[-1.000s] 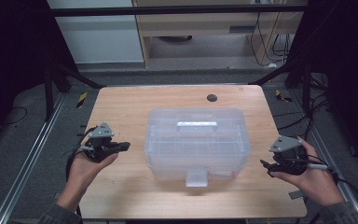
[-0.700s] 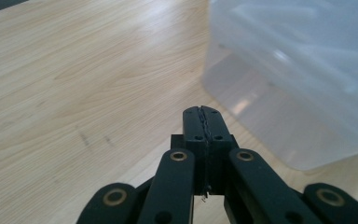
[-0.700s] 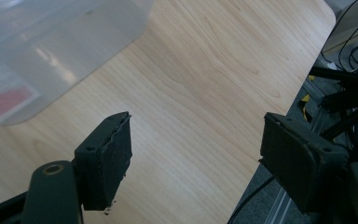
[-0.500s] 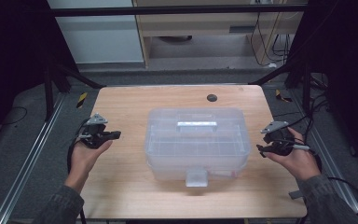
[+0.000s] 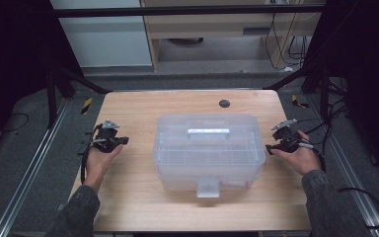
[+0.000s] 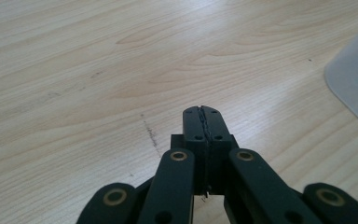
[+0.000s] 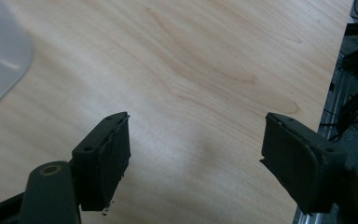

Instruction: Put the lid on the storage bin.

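Translucent plastic box point(image 5: 208, 150) with a grey handle sits mid-worktop point(image 5: 138, 106), between both grippers. Left gripper point(image 5: 121, 141) hangs well left of it, jaws pressed together on nothing. Right gripper point(image 5: 270, 147) sits just beside the box's right wall (jaws spread, lately opening a little, nothing between them).
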